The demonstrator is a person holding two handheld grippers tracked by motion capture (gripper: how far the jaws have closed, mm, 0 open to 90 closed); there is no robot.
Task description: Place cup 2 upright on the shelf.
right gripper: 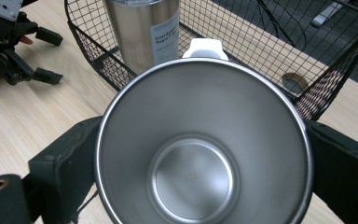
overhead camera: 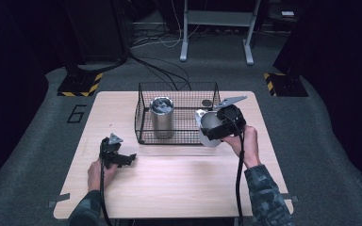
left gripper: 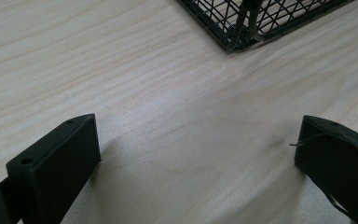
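My right gripper (right gripper: 203,163) is shut on a mug with a steel inside (right gripper: 200,140) and a white handle (right gripper: 205,48); its two jaws press the rim from either side. In the high view the mug (overhead camera: 206,123) hangs tilted at the front right corner of a black wire basket (overhead camera: 141,132), held by the right gripper (overhead camera: 219,127). A tall steel tumbler (overhead camera: 161,117) stands upright inside the basket. My left gripper (overhead camera: 128,159) rests low on the table left of the basket, jaws wide open with nothing between them (left gripper: 196,158).
The wooden table (overhead camera: 169,183) has bare room in front of the basket. A small dark round object (overhead camera: 207,102) lies in the basket's back right corner. A basket corner (left gripper: 242,28) lies just ahead of the left gripper. Cables and a desk frame stand on the floor beyond.
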